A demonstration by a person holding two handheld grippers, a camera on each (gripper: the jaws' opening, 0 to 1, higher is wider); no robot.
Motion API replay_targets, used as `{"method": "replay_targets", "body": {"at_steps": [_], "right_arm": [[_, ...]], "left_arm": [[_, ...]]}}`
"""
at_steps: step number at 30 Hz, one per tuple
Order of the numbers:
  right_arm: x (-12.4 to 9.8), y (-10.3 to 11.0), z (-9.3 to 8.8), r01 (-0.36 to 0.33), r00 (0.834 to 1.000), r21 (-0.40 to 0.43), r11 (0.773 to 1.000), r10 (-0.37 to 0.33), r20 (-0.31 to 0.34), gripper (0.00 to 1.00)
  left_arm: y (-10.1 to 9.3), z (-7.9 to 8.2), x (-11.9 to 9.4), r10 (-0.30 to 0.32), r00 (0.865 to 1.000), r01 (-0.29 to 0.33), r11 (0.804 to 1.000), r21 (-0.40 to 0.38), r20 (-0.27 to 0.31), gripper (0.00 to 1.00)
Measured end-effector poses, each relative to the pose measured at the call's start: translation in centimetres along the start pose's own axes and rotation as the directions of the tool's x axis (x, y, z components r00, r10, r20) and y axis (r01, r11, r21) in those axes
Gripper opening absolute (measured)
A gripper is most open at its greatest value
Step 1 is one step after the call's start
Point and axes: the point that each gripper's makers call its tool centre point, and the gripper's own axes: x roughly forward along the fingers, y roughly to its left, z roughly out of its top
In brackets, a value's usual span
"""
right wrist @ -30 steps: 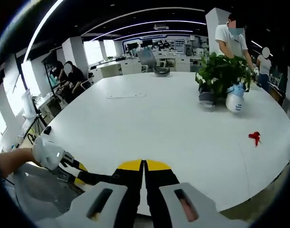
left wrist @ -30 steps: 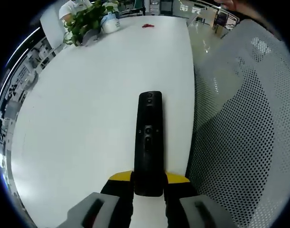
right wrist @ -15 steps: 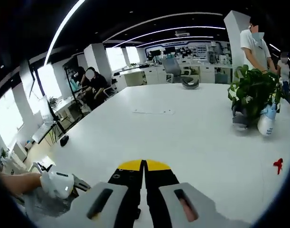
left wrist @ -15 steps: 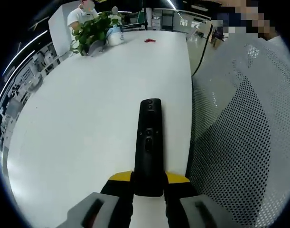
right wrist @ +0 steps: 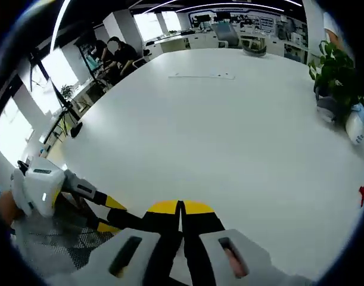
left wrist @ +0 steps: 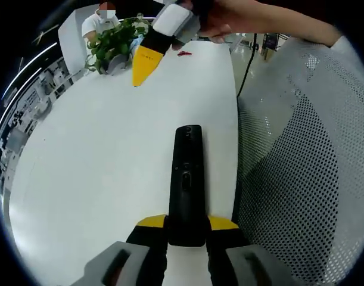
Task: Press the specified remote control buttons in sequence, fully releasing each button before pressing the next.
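Black slim remote (left wrist: 186, 190) clamped lengthwise in left tool (left wrist: 186, 233); right tool (right wrist: 182, 221) closed, empty.

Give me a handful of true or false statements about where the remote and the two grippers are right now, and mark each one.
1. The left gripper is shut on the slim black remote control. True.
2. The black remote lies flat and free on the white table. False: its near end is held between the left gripper's jaws.
3. The right gripper has its jaws closed together with nothing between them. True.
4. The potted green plant stands right beside the remote. False: it sits at the table's far end.
5. The right gripper's yellow tip is touching a remote button. False: it is well apart from the remote.
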Motion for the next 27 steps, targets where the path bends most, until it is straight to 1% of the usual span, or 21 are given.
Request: {"method": "replay_targets", "body": {"at_steps": [2, 5, 6, 8, 10, 12, 14, 16, 21, 27], "right_arm": [[0.5, 0.2, -0.9, -0.025, 0.998, 0.027, 0.999, 0.026, -0.057, 0.00], [1.1, 0.0, -2.3, -0.019, 0.991, 0.057, 0.998, 0.026, -0.132, 0.00], [1.3, 0.1, -3.1, -0.020, 0.986, 0.068, 0.997, 0.031, -0.165, 0.00], [1.5, 0.4, -4.0, -0.031, 0.976, 0.094, 0.995, 0.051, -0.211, 0.00], [1.8, 0.5, -4.8, -0.032, 0.968, 0.109, 0.994, 0.058, -0.246, 0.00], [2.0, 0.4, -5.3, -0.028, 0.961, 0.115, 0.993, 0.059, -0.269, 0.00], [2.0, 0.5, -5.5, -0.032, 0.959, 0.120, 0.992, 0.064, -0.277, 0.00], [1.9, 0.8, -5.9, -0.040, 0.951, 0.144, 0.989, 0.082, -0.297, 0.00], [2.0, 0.9, -6.0, -0.046, 0.950, 0.153, 0.987, 0.091, -0.299, 0.00], [2.3, 0.9, -6.6, -0.034, 0.940, 0.142, 0.989, 0.080, -0.330, 0.00]], "left_arm": [[0.0, 0.0, 0.0, 0.000, 1.000, 0.000, 1.000, 0.002, 0.002, 0.24], [-0.1, 0.0, 0.0, -0.001, 1.000, 0.001, 1.000, 0.005, 0.002, 0.24], [-0.1, 0.0, 0.0, -0.003, 1.000, 0.003, 1.000, 0.008, 0.004, 0.24], [-0.1, 0.0, 0.0, -0.003, 1.000, 0.003, 1.000, 0.009, 0.003, 0.24], [-0.1, 0.0, 0.0, -0.003, 1.000, 0.003, 1.000, 0.008, 0.000, 0.24], [-0.1, 0.0, 0.0, -0.001, 1.000, 0.001, 1.000, 0.006, -0.005, 0.24], [-0.1, 0.0, 0.0, 0.000, 1.000, 0.000, 1.000, 0.009, -0.008, 0.24], [-0.1, 0.0, 0.0, 0.000, 1.000, 0.000, 1.000, 0.009, -0.008, 0.24], [-0.1, 0.0, 0.0, 0.001, 1.000, 0.000, 1.000, 0.008, -0.009, 0.24], [-0.1, 0.0, 0.0, 0.000, 1.000, 0.000, 1.000, 0.006, -0.005, 0.24]]}}
